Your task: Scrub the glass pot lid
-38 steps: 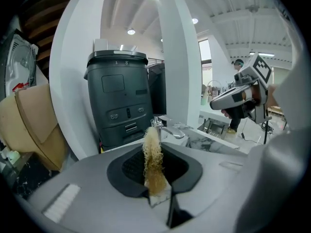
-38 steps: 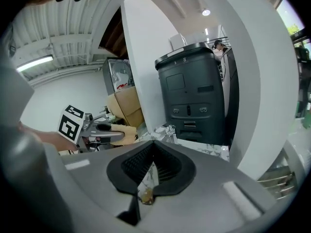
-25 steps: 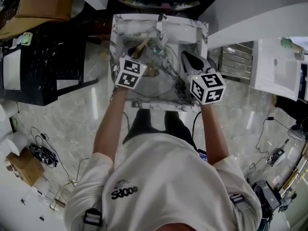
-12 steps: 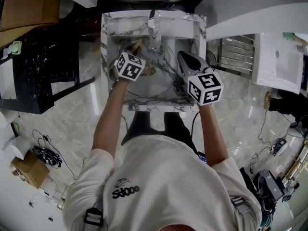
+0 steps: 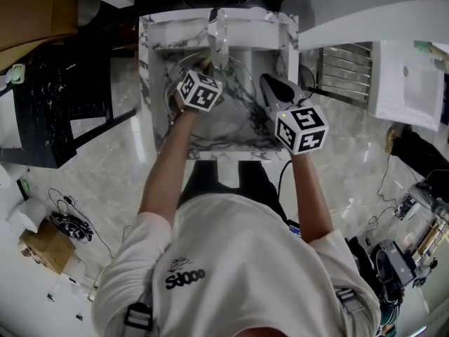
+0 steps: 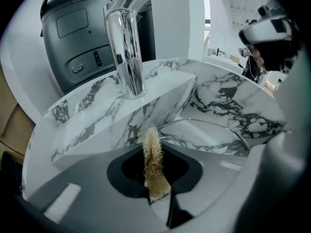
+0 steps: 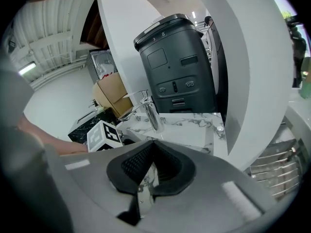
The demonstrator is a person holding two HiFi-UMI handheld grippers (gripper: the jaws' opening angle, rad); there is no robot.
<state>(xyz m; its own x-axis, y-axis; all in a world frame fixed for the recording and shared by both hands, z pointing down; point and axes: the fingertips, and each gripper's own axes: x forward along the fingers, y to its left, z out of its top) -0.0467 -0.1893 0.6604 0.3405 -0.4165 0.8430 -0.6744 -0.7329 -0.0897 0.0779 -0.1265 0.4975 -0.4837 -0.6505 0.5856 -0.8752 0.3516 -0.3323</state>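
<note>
Currently mid-scrub, by the look. Round clear glass pot lid with metal rim (image 5: 228, 114) sitting in white marble sink (image 5: 151, 83), near side of chrome tap (image 5: 219, 37). Left gripper (image 6: 154, 181) clamped on tan fibrous scrub pad (image 6: 151, 152), at lid's far side, close to tap. Right gripper (image 7: 148, 178) pinching lid's right edge, jaws nearly together on thin glass. Likely handling: stiff, fairly heavy, brittle, slick when wet. Best hold at rim, firm, keeping lid low over sink. Pad soft, so press and rub.

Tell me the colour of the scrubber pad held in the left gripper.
The scrubber pad is pale straw-tan, fibrous like loofah; clearest in the left gripper view.
</note>
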